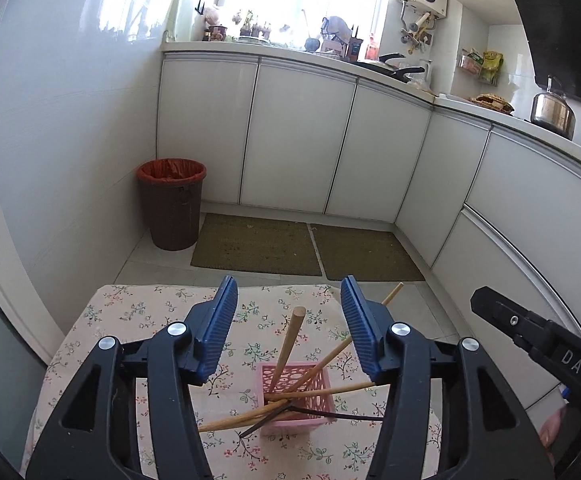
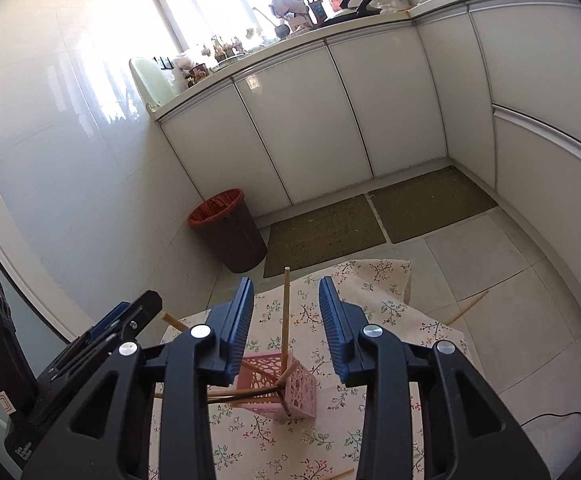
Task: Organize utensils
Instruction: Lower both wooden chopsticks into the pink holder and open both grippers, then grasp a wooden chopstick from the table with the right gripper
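A pink perforated basket (image 1: 296, 398) (image 2: 278, 386) stands on a table with a floral cloth (image 1: 130, 320) (image 2: 390, 320). Several wooden chopsticks (image 1: 314, 372) and a black one (image 1: 330, 414) lean out of it at different angles. My left gripper (image 1: 288, 286) hovers open just above and behind the basket; a thicker wooden stick (image 1: 288, 344) rises in the gap without touching the pads. My right gripper (image 2: 285, 284) is open too, and an upright chopstick (image 2: 285, 320) stands free between its pads. Each view catches a finger of the other gripper (image 1: 490, 304) (image 2: 142, 308) at its side.
A chopstick (image 2: 466, 308) lies on the tiled floor right of the table, and another (image 2: 338, 474) lies on the cloth near the front. A brown bin with a red liner (image 1: 172, 204) stands by the wall. Two mats (image 1: 258, 246) lie before white cabinets (image 1: 298, 136).
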Demonstrator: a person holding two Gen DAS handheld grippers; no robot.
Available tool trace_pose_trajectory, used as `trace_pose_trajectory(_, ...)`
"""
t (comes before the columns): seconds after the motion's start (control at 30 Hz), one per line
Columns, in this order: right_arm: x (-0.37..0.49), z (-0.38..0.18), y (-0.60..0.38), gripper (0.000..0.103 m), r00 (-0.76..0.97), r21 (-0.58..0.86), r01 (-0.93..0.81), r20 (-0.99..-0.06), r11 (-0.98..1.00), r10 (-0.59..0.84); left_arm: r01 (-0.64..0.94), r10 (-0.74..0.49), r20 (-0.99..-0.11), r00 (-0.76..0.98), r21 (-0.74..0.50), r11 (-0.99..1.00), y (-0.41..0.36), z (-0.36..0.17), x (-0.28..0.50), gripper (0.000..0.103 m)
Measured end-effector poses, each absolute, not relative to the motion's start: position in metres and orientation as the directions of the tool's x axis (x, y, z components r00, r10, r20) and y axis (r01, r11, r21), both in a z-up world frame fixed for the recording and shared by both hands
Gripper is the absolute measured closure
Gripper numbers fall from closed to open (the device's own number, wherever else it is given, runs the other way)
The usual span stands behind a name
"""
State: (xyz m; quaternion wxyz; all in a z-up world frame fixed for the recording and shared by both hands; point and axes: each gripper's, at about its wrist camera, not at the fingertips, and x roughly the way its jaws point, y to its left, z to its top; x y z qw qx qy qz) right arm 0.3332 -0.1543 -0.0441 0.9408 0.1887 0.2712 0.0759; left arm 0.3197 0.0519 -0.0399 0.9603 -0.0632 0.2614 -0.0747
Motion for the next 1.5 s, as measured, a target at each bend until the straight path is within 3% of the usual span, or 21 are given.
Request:
trace_pose_trajectory(0.1,0.322,-0.042,-0.15,0.063,0.84,0.394,-0.035,-0.486,0.918,0.24,0.117,-0.175,-0.476,0.862,-0.151,0.982,0.052,-0.032,0.305,0.037)
trace_pose_trajectory(0.2,0.307,-0.04,-0.148,0.06,0.84,0.388,-0.027,-0.491,0.921,0.231,0.122,-0.17,-0.476,0.863,-0.13,0.984,0.052,-0.026,0.29,0.034)
trace_pose_trajectory(0.27,0.296,-0.04,-0.148,0.054,0.843,0.388,-0.018,-0.49,0.921,0.223,0.114,-0.16,-0.475,0.865,-0.123,0.986,0.054,-0.024,0.278,0.03)
trace_pose_trajectory(0.33,0.284,-0.038,-0.151,0.042,0.849,0.391,-0.004,-0.484,0.92,0.209,0.109,-0.15,-0.474,0.868,-0.112,0.988,0.055,-0.022,0.267,0.024)
trace_pose_trajectory(0.73,0.22,-0.043,-0.162,0.007,0.856,0.358,0.058,-0.498,0.932,0.138,0.092,-0.105,-0.498,0.861,-0.051,0.994,0.059,-0.025,0.207,0.008)
trace_pose_trajectory(0.93,0.2,-0.063,-0.16,0.007,0.819,0.321,0.084,-0.561,0.943,0.118,0.094,-0.107,-0.563,0.82,-0.051,0.994,0.064,-0.04,0.188,0.007)
trace_pose_trajectory(1.13,0.192,-0.108,-0.159,0.007,0.714,0.302,0.147,-0.692,0.942,0.11,0.089,-0.203,-0.748,0.631,-0.19,0.978,0.1,-0.076,0.189,0.007)
trace_pose_trajectory(1.23,0.199,-0.148,-0.162,0.007,0.581,0.366,0.239,-0.796,0.899,0.169,0.055,-0.262,-0.832,0.49,-0.27,0.961,0.128,-0.106,0.197,0.007)
trace_pose_trajectory(1.37,0.212,-0.204,-0.159,0.007,0.412,0.462,0.386,-0.861,0.799,0.298,-0.073,-0.205,-0.878,0.432,-0.26,0.963,0.164,-0.141,0.193,0.007)
trace_pose_trajectory(1.5,0.226,-0.228,-0.144,0.007,0.354,0.406,0.466,-0.9,0.786,0.255,-0.109,-0.164,-0.887,0.431,-0.232,0.967,0.18,-0.16,0.188,0.007)
